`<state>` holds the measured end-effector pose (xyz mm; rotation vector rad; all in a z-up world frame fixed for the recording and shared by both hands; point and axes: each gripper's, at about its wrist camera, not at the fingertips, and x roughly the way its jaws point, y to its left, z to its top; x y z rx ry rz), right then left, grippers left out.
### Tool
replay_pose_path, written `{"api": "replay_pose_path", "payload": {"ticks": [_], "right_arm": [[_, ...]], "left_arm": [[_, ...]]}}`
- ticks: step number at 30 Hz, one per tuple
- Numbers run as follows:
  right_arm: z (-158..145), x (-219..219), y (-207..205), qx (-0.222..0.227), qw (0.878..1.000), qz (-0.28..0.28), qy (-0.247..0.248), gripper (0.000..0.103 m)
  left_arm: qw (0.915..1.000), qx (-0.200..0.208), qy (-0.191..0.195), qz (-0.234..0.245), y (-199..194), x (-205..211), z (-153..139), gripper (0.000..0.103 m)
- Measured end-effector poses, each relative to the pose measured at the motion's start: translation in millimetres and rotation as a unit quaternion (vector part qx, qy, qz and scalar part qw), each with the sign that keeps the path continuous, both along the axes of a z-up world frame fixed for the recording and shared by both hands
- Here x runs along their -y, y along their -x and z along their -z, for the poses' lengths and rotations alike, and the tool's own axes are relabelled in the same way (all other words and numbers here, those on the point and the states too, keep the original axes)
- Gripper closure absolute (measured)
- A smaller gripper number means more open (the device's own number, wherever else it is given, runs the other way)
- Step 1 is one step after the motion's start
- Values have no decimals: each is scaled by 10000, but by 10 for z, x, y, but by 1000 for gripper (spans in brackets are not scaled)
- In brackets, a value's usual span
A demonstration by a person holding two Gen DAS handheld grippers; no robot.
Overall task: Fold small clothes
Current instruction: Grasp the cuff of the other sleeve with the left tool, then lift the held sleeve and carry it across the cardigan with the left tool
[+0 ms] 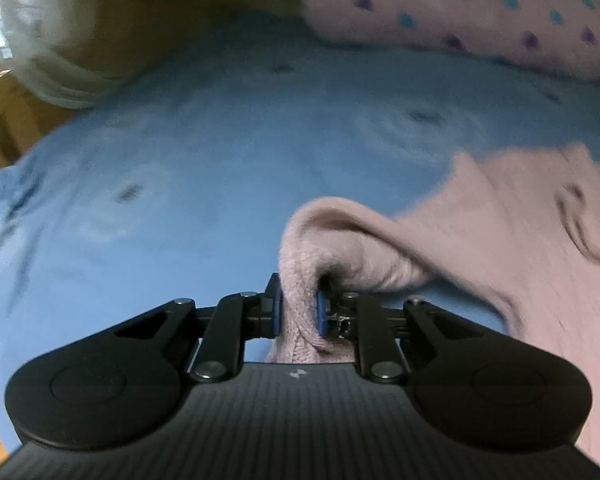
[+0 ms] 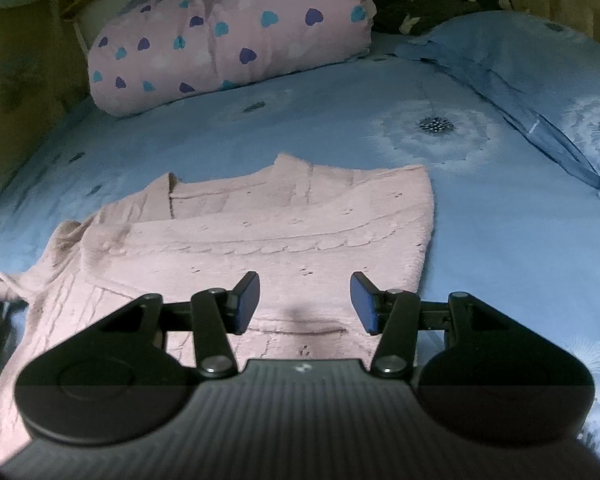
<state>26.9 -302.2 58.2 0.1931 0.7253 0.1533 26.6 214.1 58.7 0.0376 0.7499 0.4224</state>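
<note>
The left tool (image 1: 299, 309) pinches the pink sweater's (image 2: 284, 236) sleeve (image 1: 332, 248); the body lies to its right. The right tool (image 2: 305, 302), spread, hovers over the body.

- I see the sweater (image 2: 284, 236): pale pink cable knit.
- Bedsheet (image 2: 480, 240): blue, white dandelion print.
- Pillow (image 2: 228, 36): pink with blue and purple hearts.
- My gripper pads (image 2: 246, 304): blue.
</note>
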Motion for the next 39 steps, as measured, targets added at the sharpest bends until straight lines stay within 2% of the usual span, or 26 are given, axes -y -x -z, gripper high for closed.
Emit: {"api": "replay_pose_path", "payload": {"ticks": [3,6,10,13,21,25,28,34,39], "right_arm": [[9,-22,-13,-17,10000,-24,-2,51],[19,-58,-31,-48,10000,-52,-9,51],[34,-116,-40,-75,9999,-135,27,51],[43,-145,-39,-90,9998,-181,36,51],[37,-113,-38,-76,9999,-142,-6,51],[17,-80,-24,-52,9999,-116,-44,51],[1,-56,-27,-33,9999,-117,-61,51],[-17,-19,-13,-14,9999,-88,-96,51],[-25,13,-14,-32,9999,-23,-99,51]], "left_arm": [[9985,354,-333,-250,-1,-117,-195,84],[9943,780,-663,-291,32,-123,-375,84],[9907,1263,-514,-19,36,-20,-566,84],[9856,1571,-543,295,50,218,-711,84],[9727,1997,18,1186,45,1022,-1042,84],[9654,2015,335,1624,-31,1393,-1105,84],[9617,1912,479,1905,-81,1656,-1045,84],[9617,1331,577,2325,-250,2089,-641,84],[9630,716,826,2463,-364,2220,-263,83]]}}
